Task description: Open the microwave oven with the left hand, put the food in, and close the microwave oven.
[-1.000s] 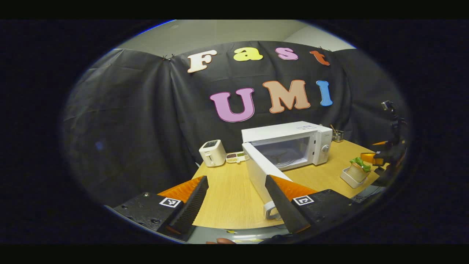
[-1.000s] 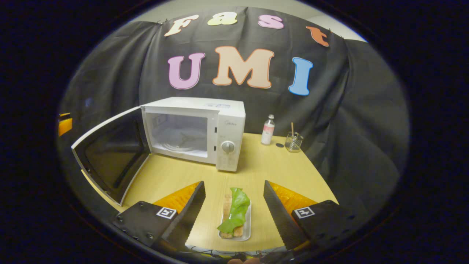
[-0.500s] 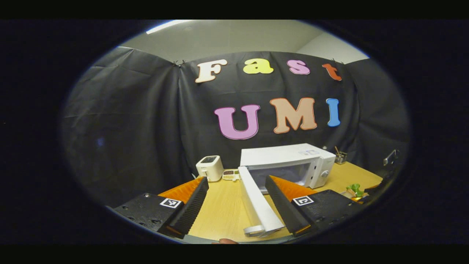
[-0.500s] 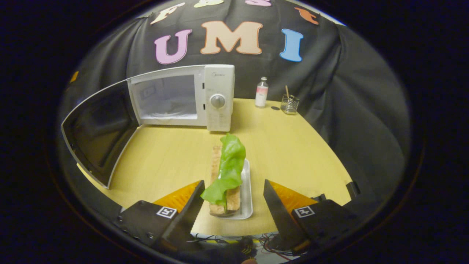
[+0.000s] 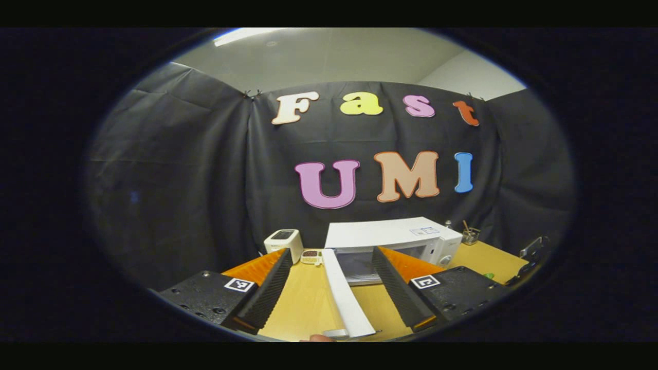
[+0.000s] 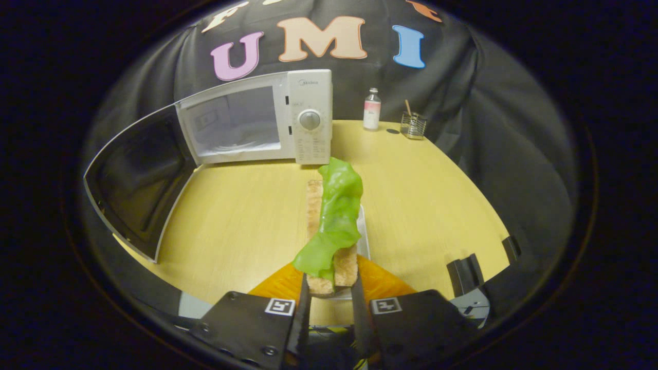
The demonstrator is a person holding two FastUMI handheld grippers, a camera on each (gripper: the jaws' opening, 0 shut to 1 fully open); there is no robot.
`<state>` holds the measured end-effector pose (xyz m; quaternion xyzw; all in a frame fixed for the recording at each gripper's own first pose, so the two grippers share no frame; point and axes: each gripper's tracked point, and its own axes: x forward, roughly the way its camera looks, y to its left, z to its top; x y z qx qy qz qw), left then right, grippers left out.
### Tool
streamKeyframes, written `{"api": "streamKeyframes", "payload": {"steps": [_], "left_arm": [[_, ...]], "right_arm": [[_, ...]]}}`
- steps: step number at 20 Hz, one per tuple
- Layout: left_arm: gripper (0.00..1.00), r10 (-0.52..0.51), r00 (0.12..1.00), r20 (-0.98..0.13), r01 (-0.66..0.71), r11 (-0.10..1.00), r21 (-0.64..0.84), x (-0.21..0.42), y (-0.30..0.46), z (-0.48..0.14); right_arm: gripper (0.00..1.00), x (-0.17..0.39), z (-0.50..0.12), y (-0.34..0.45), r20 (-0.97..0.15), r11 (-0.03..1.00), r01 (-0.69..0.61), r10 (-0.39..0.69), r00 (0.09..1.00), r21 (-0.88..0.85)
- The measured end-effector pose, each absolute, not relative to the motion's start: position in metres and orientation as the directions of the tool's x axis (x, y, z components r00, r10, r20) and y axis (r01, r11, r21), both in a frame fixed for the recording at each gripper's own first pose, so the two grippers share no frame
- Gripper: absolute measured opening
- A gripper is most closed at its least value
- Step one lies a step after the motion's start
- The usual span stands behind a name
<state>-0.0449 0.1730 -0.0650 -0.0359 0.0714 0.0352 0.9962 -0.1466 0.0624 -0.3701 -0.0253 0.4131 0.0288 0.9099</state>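
In the left gripper view: tilted further upward than a second ago, left gripper (image 5: 329,288) with jaws spread and empty; white box-shaped microwave oven (image 5: 390,241) lower in frame, its white door (image 5: 345,300) swung wide between the jaws, touching neither; opening step judged done. In the right gripper view: right gripper (image 6: 329,308) jaws narrowed from wide apart half a second ago, now pinching the near end of the toasted bread slice draped with a green lettuce leaf (image 6: 334,221) on its shallow white tray (image 6: 363,231), on the pale wooden tabletop (image 6: 247,216); carry into the open cavity judged next.
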Motion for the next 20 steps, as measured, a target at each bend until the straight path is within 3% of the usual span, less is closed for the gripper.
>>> {"api": "streamKeyframes", "payload": {"steps": [1,2,3,7,8,10,11,12,14,16,17,19,20], "left_arm": [[0.99,0.058,0.987,-0.151,-0.072,0.993,-0.091,-0.045,0.169,-0.066],[0.99,0.05,0.986,-0.157,-0.067,0.992,-0.108,-0.045,0.166,-0.069],[0.95,0.049,0.986,-0.162,-0.068,0.991,-0.113,-0.045,0.165,-0.071],[0.97,0.035,0.988,-0.151,-0.053,0.992,-0.115,-0.042,0.165,-0.072],[0.94,0.027,0.989,-0.149,-0.045,0.992,-0.121,-0.042,0.165,-0.072],[0.91,0.03,0.986,-0.161,-0.051,0.99,-0.128,-0.044,0.167,-0.077],[0.91,0.028,0.985,-0.17,-0.05,0.99,-0.129,-0.047,0.167,-0.08],[0.95,0.026,0.985,-0.169,-0.049,0.99,-0.134,-0.049,0.167,-0.081],[0.91,0.013,0.986,-0.167,-0.038,0.989,-0.146,-0.053,0.165,-0.081],[0.94,0.0,0.985,-0.172,-0.024,0.99,-0.138,-0.055,0.162,-0.084],[0.94,0.0,0.985,-0.17,-0.023,0.991,-0.132,-0.055,0.164,-0.085],[0.94,-0.005,0.986,-0.166,-0.016,0.992,-0.126,-0.055,0.166,-0.083],[0.91,-0.006,0.987,-0.162,-0.014,0.992,-0.122,-0.054,0.168,-0.082]], "right_arm": [[0.35,-0.148,-0.369,0.063,-0.756,0.997,-0.076,0.032,0.654,-0.023],[0.31,-0.148,-0.368,0.063,-0.755,0.996,-0.083,0.037,0.654,-0.022],[0.35,-0.147,-0.364,0.063,-0.749,0.996,-0.088,0.045,0.661,-0.018],[0.31,-0.134,-0.348,0.062,-0.72,0.995,-0.098,0.063,0.691,-0.007],[0.35,-0.129,-0.342,0.062,-0.713,0.995,-0.099,0.068,0.698,-0.002],[0.31,-0.117,-0.329,0.067,-0.696,0.994,-0.108,0.084,0.713,0.01],[0.35,-0.109,-0.323,0.072,-0.691,0.993,-0.113,0.095,0.716,0.019],[0.35,-0.103,-0.319,0.078,-0.692,0.993,-0.112,0.107,0.714,0.037],[0.31,-0.088,-0.309,0.1,-0.684,0.988,-0.105,0.155,0.713,0.115],[0.35,-0.074,-0.303,0.121,-0.679,0.979,-0.101,0.195,0.708,0.177],[0.3,-0.069,-0.303,0.13,-0.687,0.974,-0.104,0.216,0.694,0.201],[0.3,-0.058,-0.299,0.15,-0.685,0.959,-0.094,0.257,0.682,0.267],[0.31,-0.051,-0.297,0.159,-0.679,0.951,-0.089,0.275,0.68,0.296]]}}
